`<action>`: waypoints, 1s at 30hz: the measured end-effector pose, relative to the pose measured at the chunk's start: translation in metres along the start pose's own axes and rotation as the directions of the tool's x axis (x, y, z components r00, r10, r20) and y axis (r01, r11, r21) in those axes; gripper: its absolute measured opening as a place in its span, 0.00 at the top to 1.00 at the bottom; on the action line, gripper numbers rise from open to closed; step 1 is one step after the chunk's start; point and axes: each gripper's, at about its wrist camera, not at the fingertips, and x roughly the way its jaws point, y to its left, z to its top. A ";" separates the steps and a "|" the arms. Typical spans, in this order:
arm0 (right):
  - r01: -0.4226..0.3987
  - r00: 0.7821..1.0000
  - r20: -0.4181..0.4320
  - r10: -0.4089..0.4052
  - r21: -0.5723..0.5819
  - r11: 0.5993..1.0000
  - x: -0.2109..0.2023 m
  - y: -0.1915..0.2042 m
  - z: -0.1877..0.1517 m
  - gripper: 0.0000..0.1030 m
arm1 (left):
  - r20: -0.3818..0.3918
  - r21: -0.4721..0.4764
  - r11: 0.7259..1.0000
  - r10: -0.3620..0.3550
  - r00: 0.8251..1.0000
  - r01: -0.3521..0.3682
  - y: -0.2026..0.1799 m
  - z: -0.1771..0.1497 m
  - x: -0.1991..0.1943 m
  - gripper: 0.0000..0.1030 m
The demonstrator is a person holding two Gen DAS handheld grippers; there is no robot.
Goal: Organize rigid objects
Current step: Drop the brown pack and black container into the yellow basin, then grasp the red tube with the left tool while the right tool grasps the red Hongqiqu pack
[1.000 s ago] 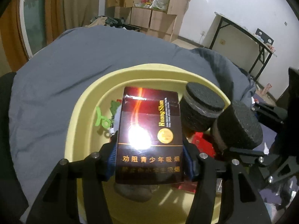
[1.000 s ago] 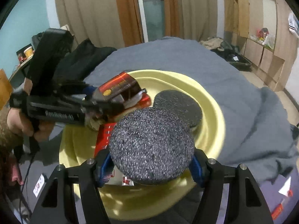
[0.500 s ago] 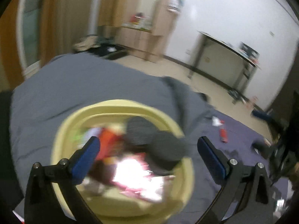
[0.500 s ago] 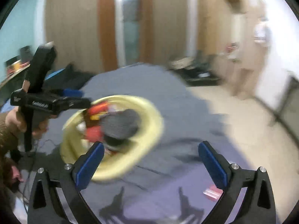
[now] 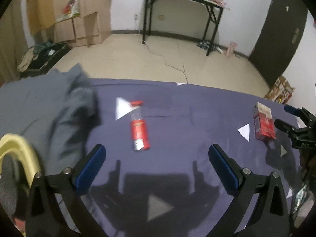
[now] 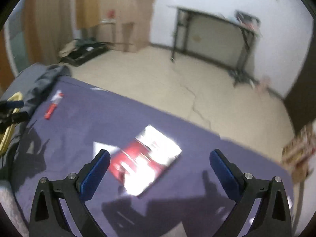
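Both tools gape wide, empty. Left tool (image 5: 156, 162) hovers over the purple bed sheet (image 5: 177, 102), red lighter (image 5: 139, 130) lying just ahead: light, stiff, probably slick, so pinch its long sides. Right tool (image 6: 159, 167) frames a glossy red pack (image 6: 146, 162); likely crushable, grip the narrow edges.

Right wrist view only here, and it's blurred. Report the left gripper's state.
Observer: The left gripper is open, with nothing between its fingers.
Operator: Describe the small red thing far to my left.
Observer: It is a clear bottle with a red label and red cap. It lies on its side on the purple sheet, just ahead of the left gripper.
Operator: Now the red pack in front of me.
Observer: The left wrist view shows the red pack sharply. Its white top end points away from that camera.
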 end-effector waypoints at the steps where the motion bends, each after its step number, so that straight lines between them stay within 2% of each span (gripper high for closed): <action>1: -0.005 1.000 -0.019 0.005 0.034 0.999 0.009 -0.003 -0.002 0.00 | 0.003 0.015 1.000 0.007 1.000 -0.007 -0.006 0.003 0.005 0.00; 4: -0.037 0.998 -0.039 0.041 0.115 0.993 0.020 -0.007 0.001 0.00 | 0.019 0.058 0.997 0.059 0.998 -0.060 -0.015 0.011 0.023 0.00; 7: -0.073 0.997 -0.015 0.077 0.155 0.985 0.024 -0.022 -0.005 0.00 | -0.001 0.014 0.998 0.064 0.998 -0.064 -0.006 0.015 0.042 0.00; 10: -0.046 0.998 -0.029 0.051 0.151 0.988 0.037 -0.008 -0.010 0.00 | -0.023 -0.033 0.998 0.046 0.999 -0.047 0.003 0.015 0.055 0.01; 13: -0.001 0.996 -0.083 0.017 0.184 0.983 0.053 -0.007 -0.016 0.00 | -0.034 0.010 1.000 0.027 0.999 -0.027 -0.004 0.006 0.068 0.11; 14: 0.018 0.998 -0.069 -0.007 0.163 0.986 0.054 -0.004 -0.017 0.00 | -0.060 0.033 0.999 0.021 0.998 -0.019 -0.007 0.004 0.073 0.13; 15: 0.025 0.998 -0.061 -0.016 0.148 0.989 0.054 -0.004 -0.018 0.00 | -0.032 0.057 0.998 0.035 0.999 -0.033 -0.011 0.000 0.072 0.20; 16: 0.026 0.998 -0.052 -0.020 0.128 0.991 0.054 -0.004 -0.019 0.01 | -0.022 0.067 0.997 0.027 0.999 -0.026 -0.012 -0.001 0.070 0.24; 17: 0.023 0.999 -0.048 -0.017 0.115 0.993 0.055 -0.005 -0.019 0.06 | -0.023 0.069 0.998 0.015 1.000 -0.013 -0.012 -0.001 0.069 0.37; 18: 0.024 0.999 -0.042 -0.020 0.101 0.995 0.056 -0.004 -0.019 0.16 | -0.016 0.057 0.998 0.012 1.000 -0.011 -0.011 -0.001 0.065 0.56; 20: 0.012 1.000 -0.028 -0.010 0.065 0.998 0.056 -0.005 -0.019 0.22 | -0.017 0.054 0.999 0.007 1.000 -0.006 -0.010 0.000 0.062 0.75; 27: -0.058 0.998 0.012 0.058 0.000 0.998 0.045 -0.015 -0.033 0.25 | -0.004 0.078 0.997 0.007 1.000 -0.007 -0.013 0.001 0.064 0.76; 30: -0.117 0.992 0.038 0.118 -0.026 0.993 0.030 -0.018 -0.040 0.25 | -0.003 0.041 0.999 -0.029 1.000 0.029 -0.007 0.001 0.057 0.76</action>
